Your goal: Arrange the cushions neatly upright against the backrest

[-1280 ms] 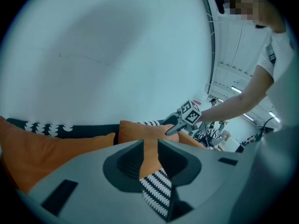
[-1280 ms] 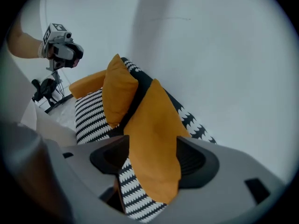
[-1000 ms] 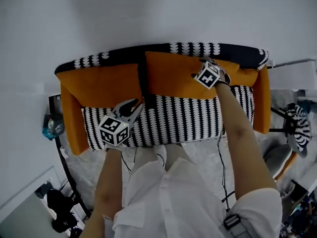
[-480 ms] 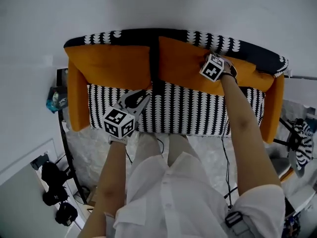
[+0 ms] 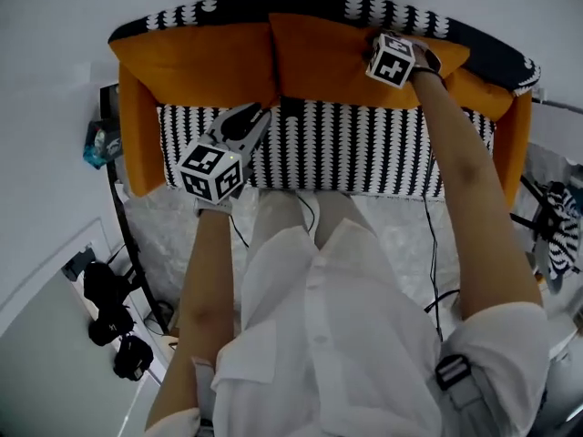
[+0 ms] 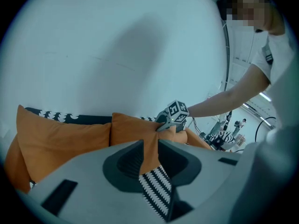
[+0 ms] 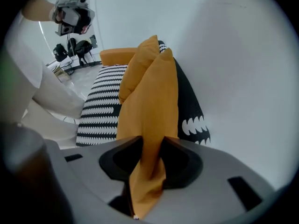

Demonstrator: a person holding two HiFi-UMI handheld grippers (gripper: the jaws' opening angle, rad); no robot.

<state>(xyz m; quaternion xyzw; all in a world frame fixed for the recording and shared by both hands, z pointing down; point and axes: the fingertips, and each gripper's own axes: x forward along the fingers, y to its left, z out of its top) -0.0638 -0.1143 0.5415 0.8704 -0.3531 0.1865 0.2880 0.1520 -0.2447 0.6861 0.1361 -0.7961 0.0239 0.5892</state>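
Two orange cushions lean on the sofa's patterned backrest (image 5: 301,5): the left cushion (image 5: 200,57) and the right cushion (image 5: 328,57). My right gripper (image 5: 381,44) points steeply down at the right cushion's top edge. Its jaws have just been closing, and in the right gripper view it (image 7: 150,146) is shut on a fold of that right cushion (image 7: 149,101). My left gripper (image 5: 260,112) hovers over the striped seat (image 5: 364,148). In the left gripper view the left gripper (image 6: 150,146) is open by a narrow gap, with nothing held.
Orange armrests (image 5: 137,144) (image 5: 515,153) close off both ends of the sofa. A white wall stands behind it. Black bags (image 5: 109,312) lie on the floor at the left, a striped item (image 5: 556,226) at the right. A cable (image 5: 428,271) trails by my legs.
My right gripper has moved to the right cushion's top edge and closed on the fabric. The left gripper has hardly shifted over the seat. The sofa now sits higher in the head view.
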